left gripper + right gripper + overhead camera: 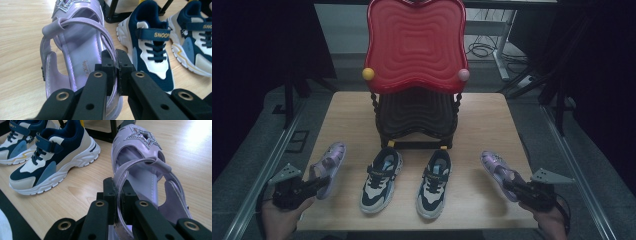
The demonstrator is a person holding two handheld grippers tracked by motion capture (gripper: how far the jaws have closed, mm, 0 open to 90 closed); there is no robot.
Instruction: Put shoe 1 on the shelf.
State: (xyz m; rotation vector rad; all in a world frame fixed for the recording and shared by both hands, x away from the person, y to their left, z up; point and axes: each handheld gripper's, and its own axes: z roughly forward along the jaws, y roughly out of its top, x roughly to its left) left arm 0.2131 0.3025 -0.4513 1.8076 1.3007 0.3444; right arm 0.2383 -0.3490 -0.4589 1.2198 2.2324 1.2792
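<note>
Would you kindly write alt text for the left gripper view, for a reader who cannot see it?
The left gripper has its black jaws shut on the side strap of a lilac sandal over a light wooden table. To its right stand two navy, white and cream sneakers, the nearer strap reading SNOOPY.

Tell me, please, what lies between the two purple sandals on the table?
In the high view, two navy-and-white sneakers stand side by side between the left sandal and the right sandal.

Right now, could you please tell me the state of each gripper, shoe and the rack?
Left gripper: shut on left sandal side strap.
Right gripper: shut on right sandal side strap.
Two sneakers: upright on the table, untouched.
Red rack: standing behind them.
</note>
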